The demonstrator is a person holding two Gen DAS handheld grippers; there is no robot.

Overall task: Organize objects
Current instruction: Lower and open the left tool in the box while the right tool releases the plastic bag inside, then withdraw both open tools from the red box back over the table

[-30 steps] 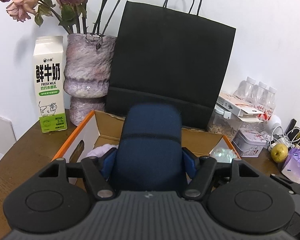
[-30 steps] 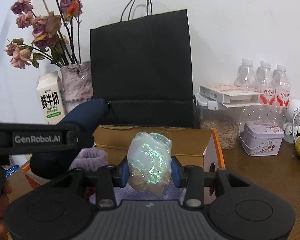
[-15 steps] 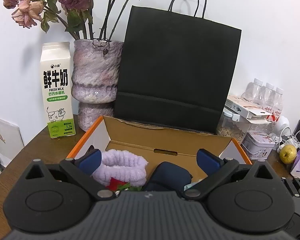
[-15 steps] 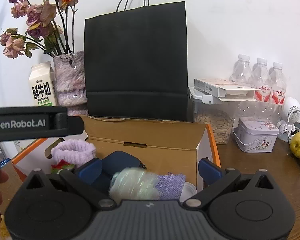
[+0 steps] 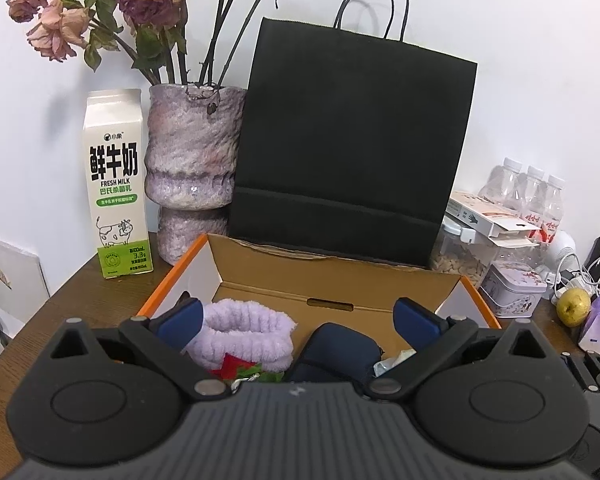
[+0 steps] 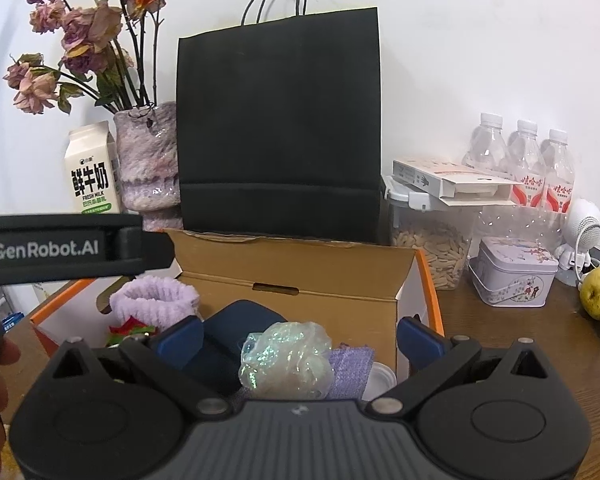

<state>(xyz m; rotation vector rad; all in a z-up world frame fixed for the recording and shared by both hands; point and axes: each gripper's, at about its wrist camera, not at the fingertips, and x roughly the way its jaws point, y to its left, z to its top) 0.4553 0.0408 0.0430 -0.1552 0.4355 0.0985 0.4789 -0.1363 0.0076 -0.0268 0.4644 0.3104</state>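
So both sets of tongs have just sprung wide and there's nothing between the pads now. The left tongs (image 5: 296, 318) hang over the cardboard box (image 5: 340, 280), and the navy pouch (image 5: 336, 350) lies inside it next to the fluffy lilac band (image 5: 248, 334). The right tongs (image 6: 298, 336) are spread above the iridescent plastic wad (image 6: 286, 360), which sits in the box against the pouch, with a small purple fabric bag (image 6: 350, 368) beside it. Looks like the drop-off step is done for these two. Next move, I'd guess: pull both hands back from the box and go after whatever loose stuff on the tabletop (image 6: 500, 332) belongs in there.
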